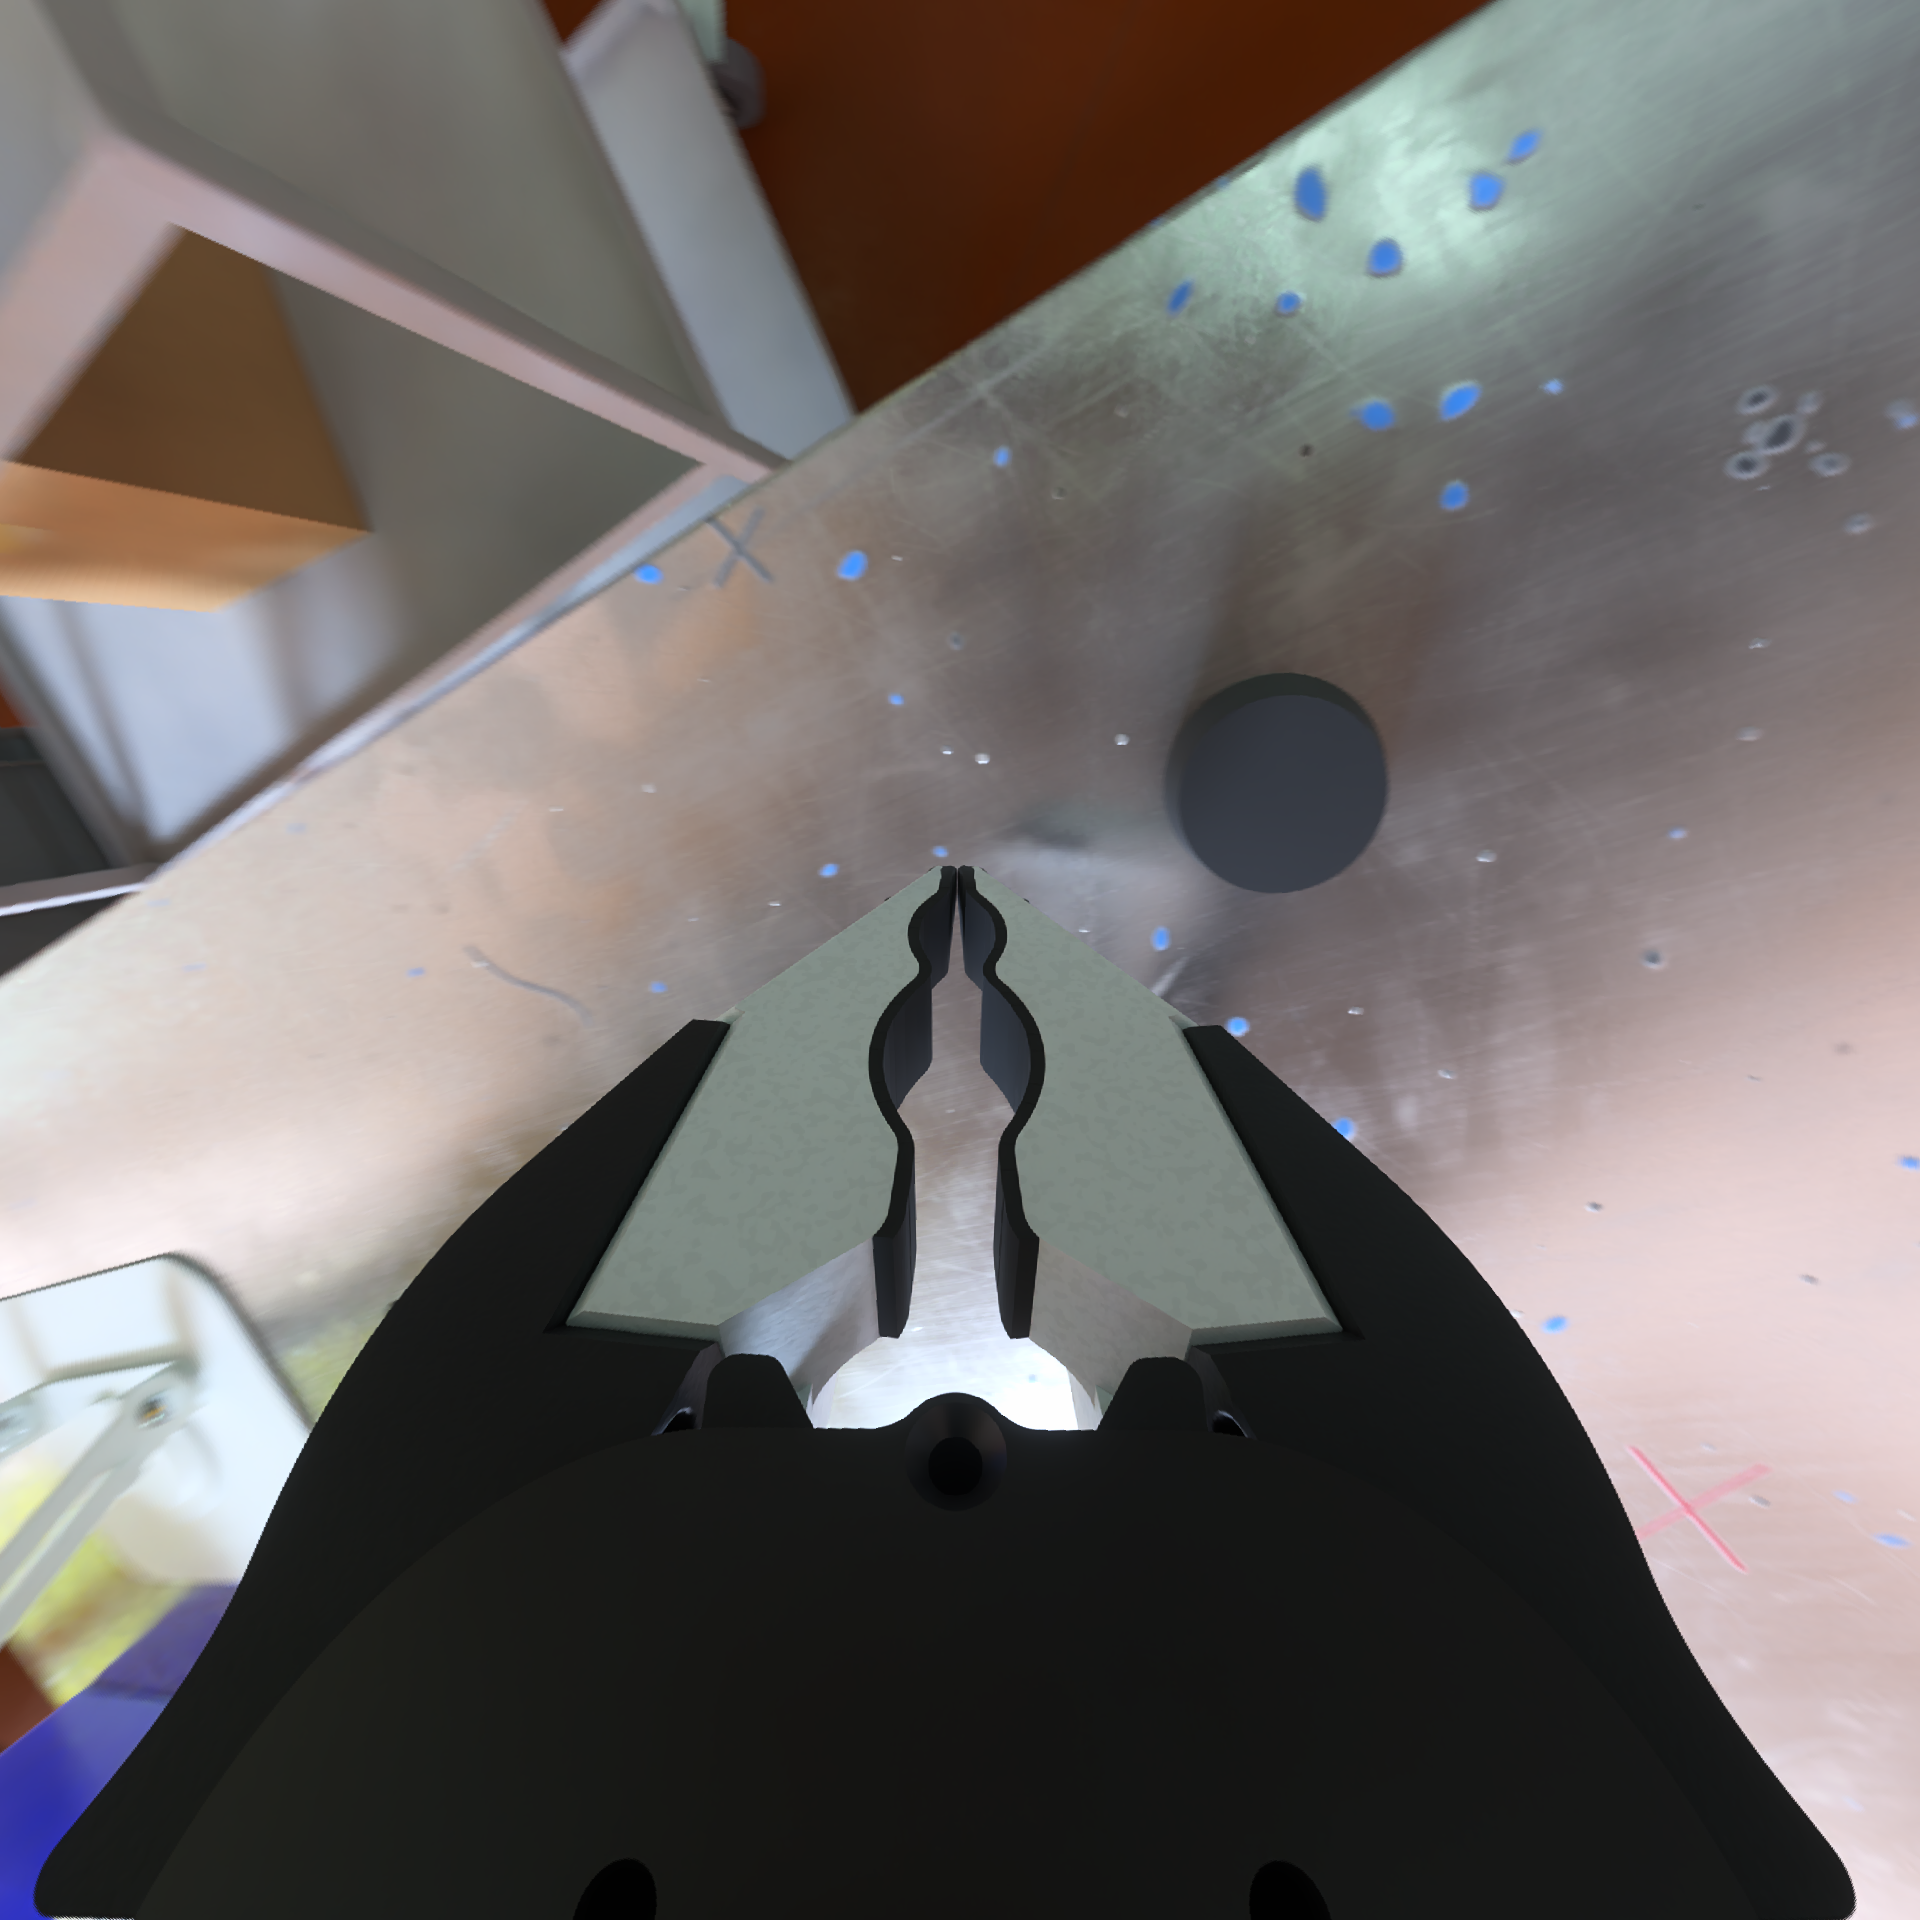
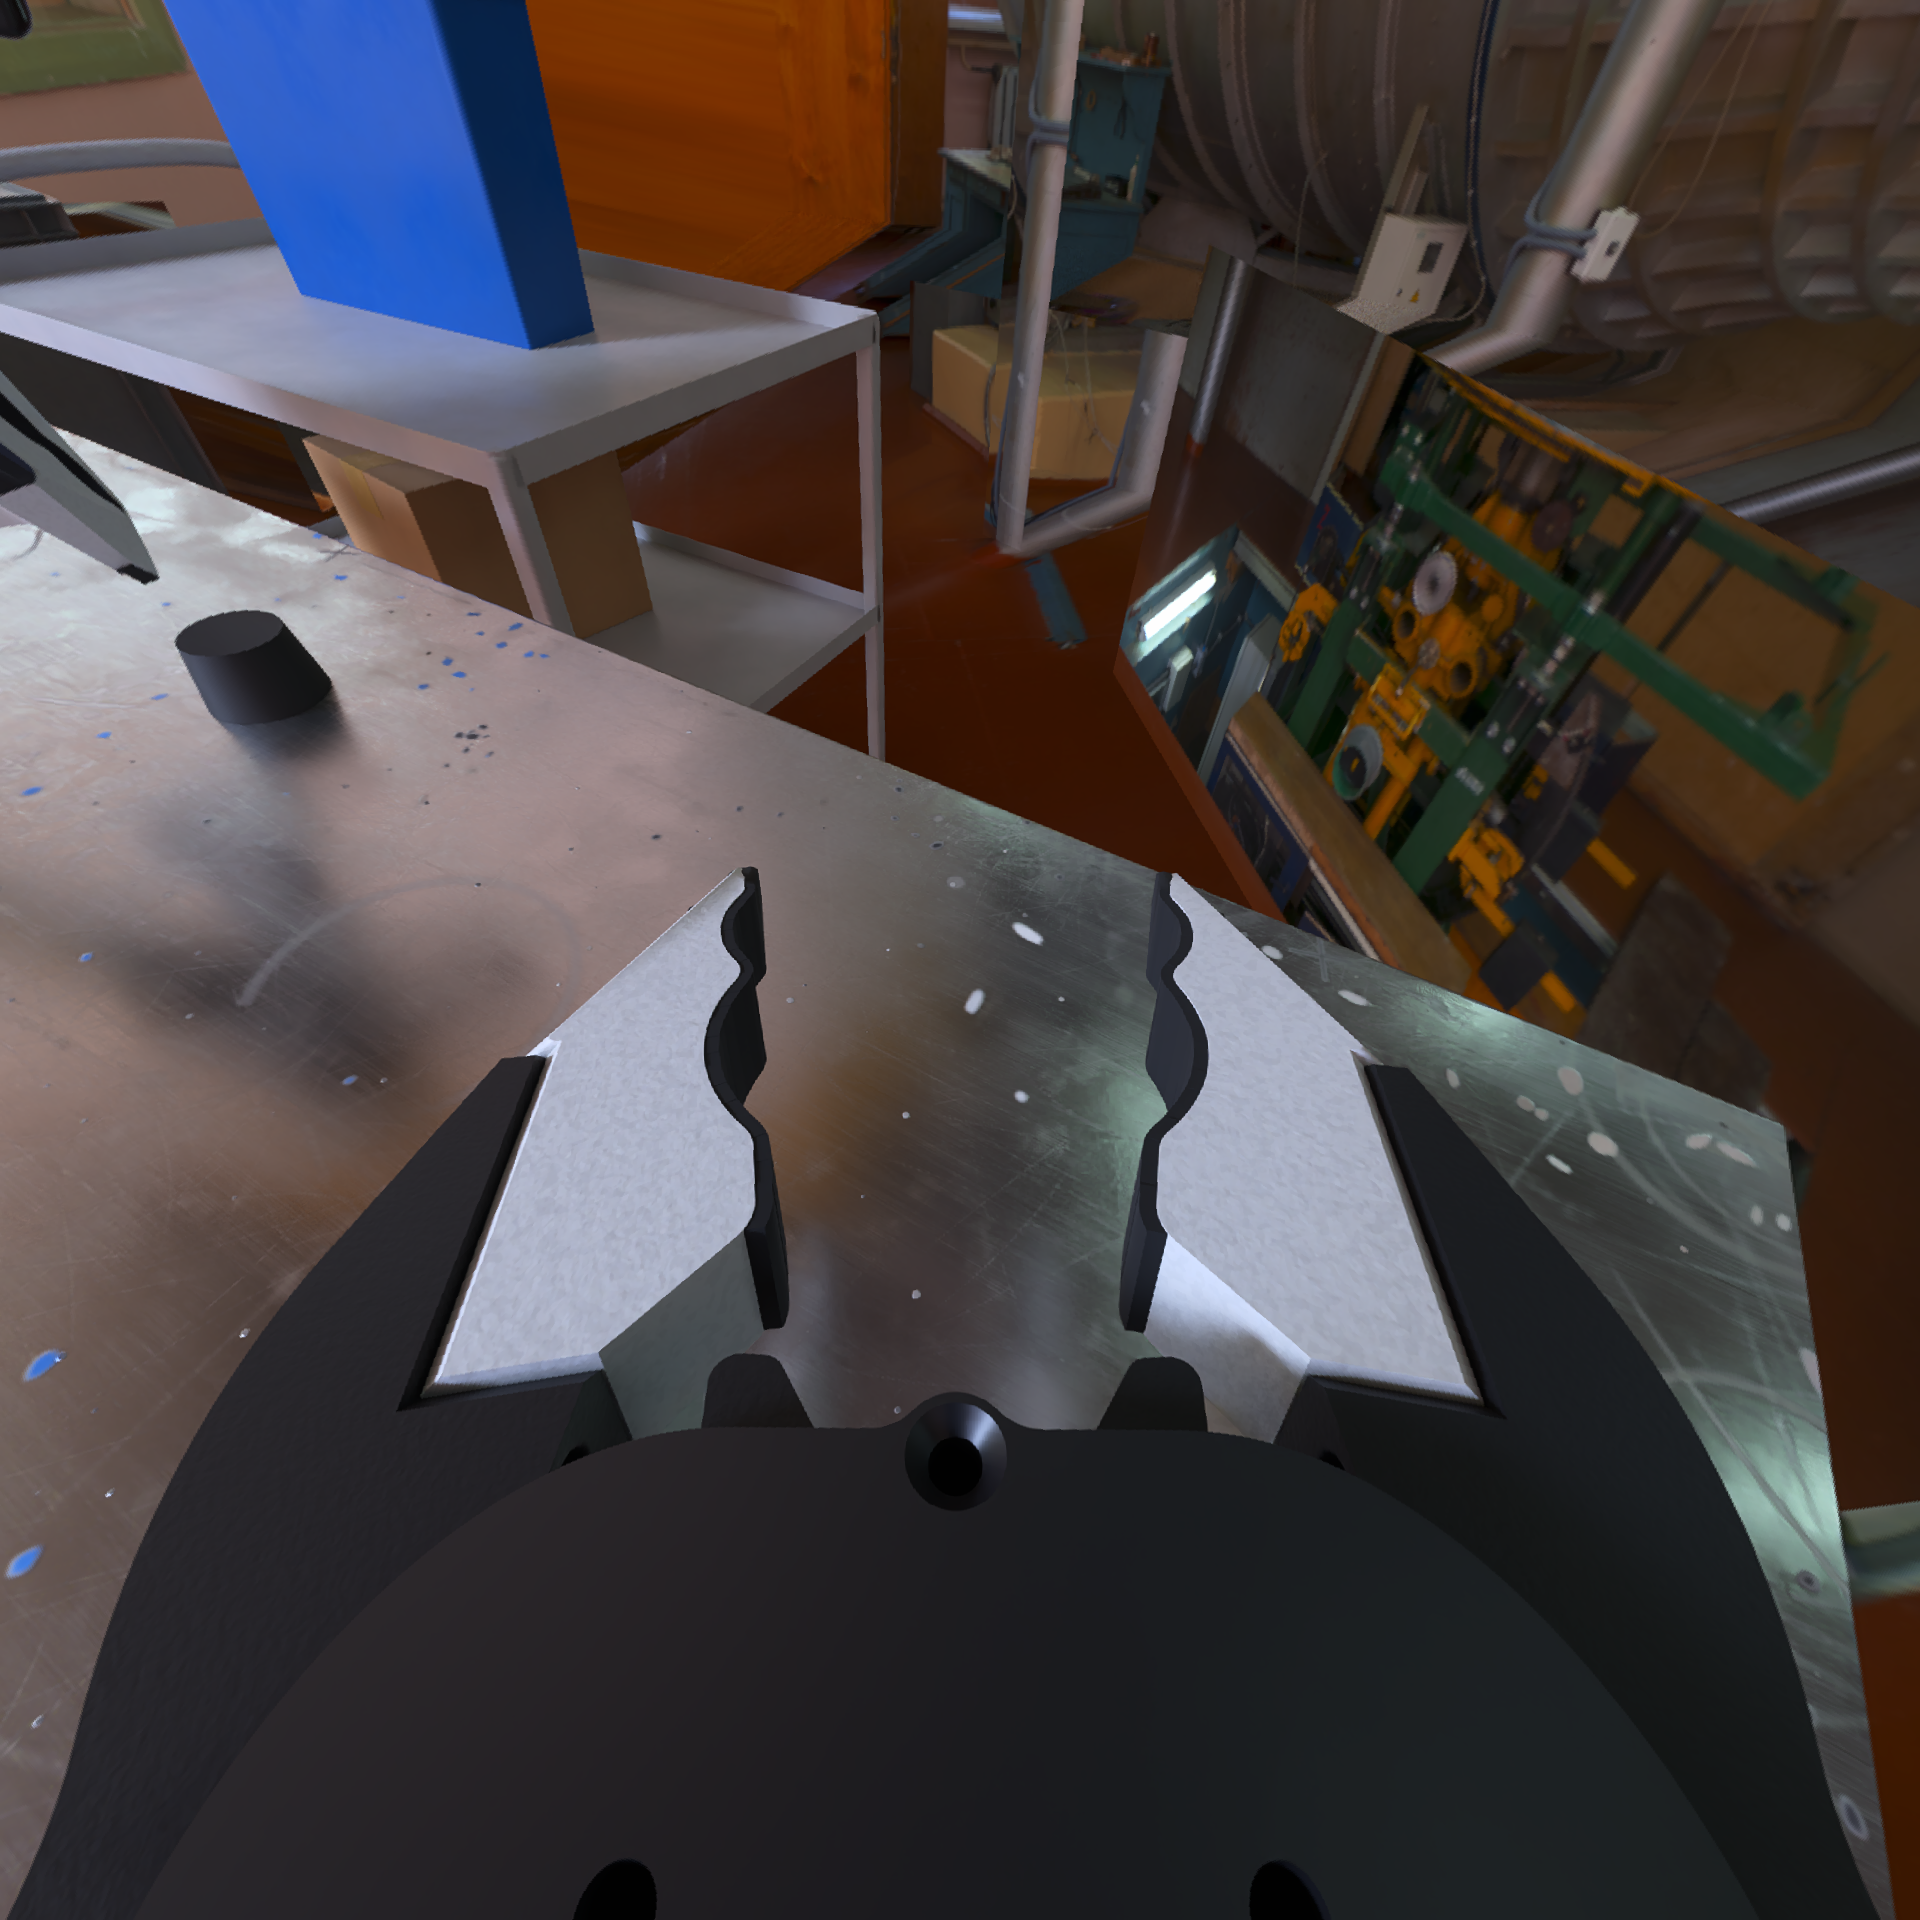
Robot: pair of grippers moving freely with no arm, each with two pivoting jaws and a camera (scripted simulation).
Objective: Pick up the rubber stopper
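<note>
The rubber stopper (image 1: pixel 1276 784) is a dark, round, tapered plug standing on the scratched metal table (image 1: pixel 1558 935). In the left wrist view it lies ahead and to the right of my left gripper (image 1: pixel 955 875), which is shut and empty, looking down at the table. In the right wrist view the stopper (image 2: pixel 252 665) stands at the far left, wide base down. My right gripper (image 2: pixel 958 883) is open and empty above the table (image 2: pixel 520 935), well to the right of the stopper. The left gripper's fingers (image 2: pixel 73 499) show at the left edge, just beyond the stopper.
A grey shelf cart (image 2: pixel 520 426) with a blue block (image 2: pixel 395 156) on top and a cardboard box (image 2: pixel 468 520) beneath stands past the table's far edge. The table's edge runs diagonally at the right (image 2: pixel 1351 935). Machinery (image 2: pixel 1507 644) and red floor lie beyond.
</note>
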